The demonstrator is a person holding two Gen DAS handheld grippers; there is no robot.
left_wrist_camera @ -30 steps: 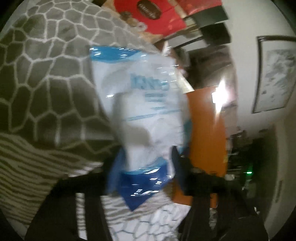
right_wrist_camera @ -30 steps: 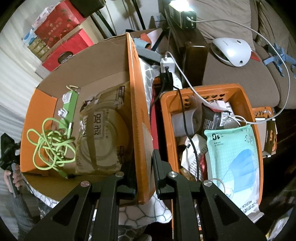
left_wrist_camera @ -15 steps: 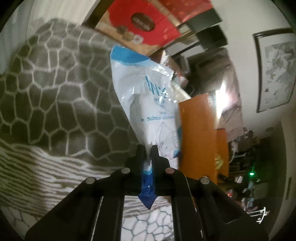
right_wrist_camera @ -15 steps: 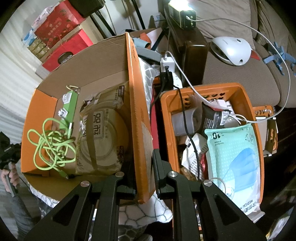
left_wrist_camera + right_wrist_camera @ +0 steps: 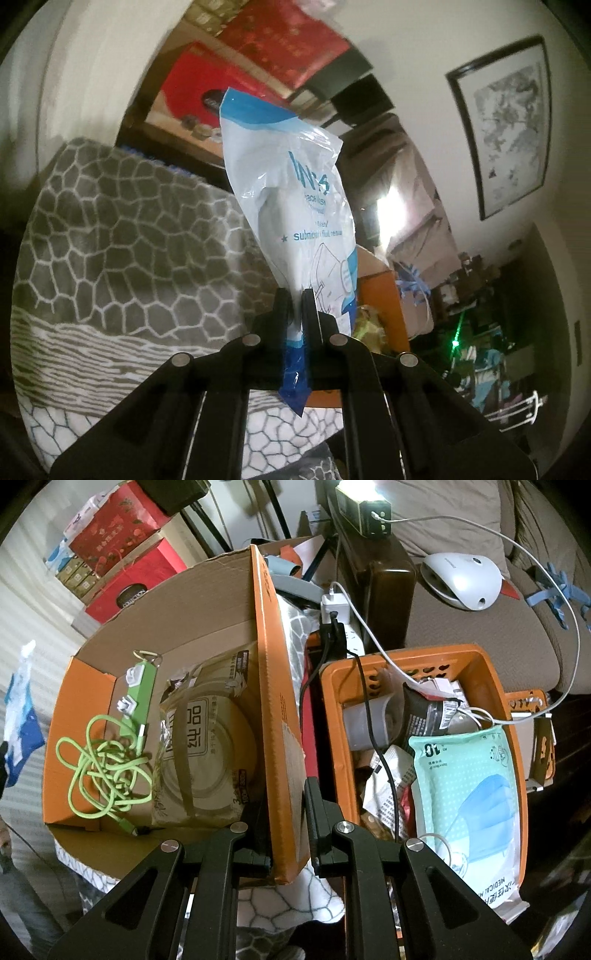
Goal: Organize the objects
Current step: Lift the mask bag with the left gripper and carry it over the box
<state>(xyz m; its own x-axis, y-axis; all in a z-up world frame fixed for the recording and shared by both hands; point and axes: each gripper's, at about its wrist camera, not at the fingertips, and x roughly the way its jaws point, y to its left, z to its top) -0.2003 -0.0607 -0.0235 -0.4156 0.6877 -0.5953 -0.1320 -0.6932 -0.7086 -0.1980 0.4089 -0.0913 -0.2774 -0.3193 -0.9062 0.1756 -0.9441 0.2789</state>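
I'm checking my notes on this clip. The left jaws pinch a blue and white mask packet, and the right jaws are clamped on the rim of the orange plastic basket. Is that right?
Not quite. The right gripper is clamped on the orange wall of the cardboard box, not on the plastic basket beside it, as the right wrist view shows. The left gripper does pinch the blue and white mask packet.

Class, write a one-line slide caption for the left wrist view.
Left gripper shut on a blue-and-white face mask packet, held up above a grey patterned blanket.
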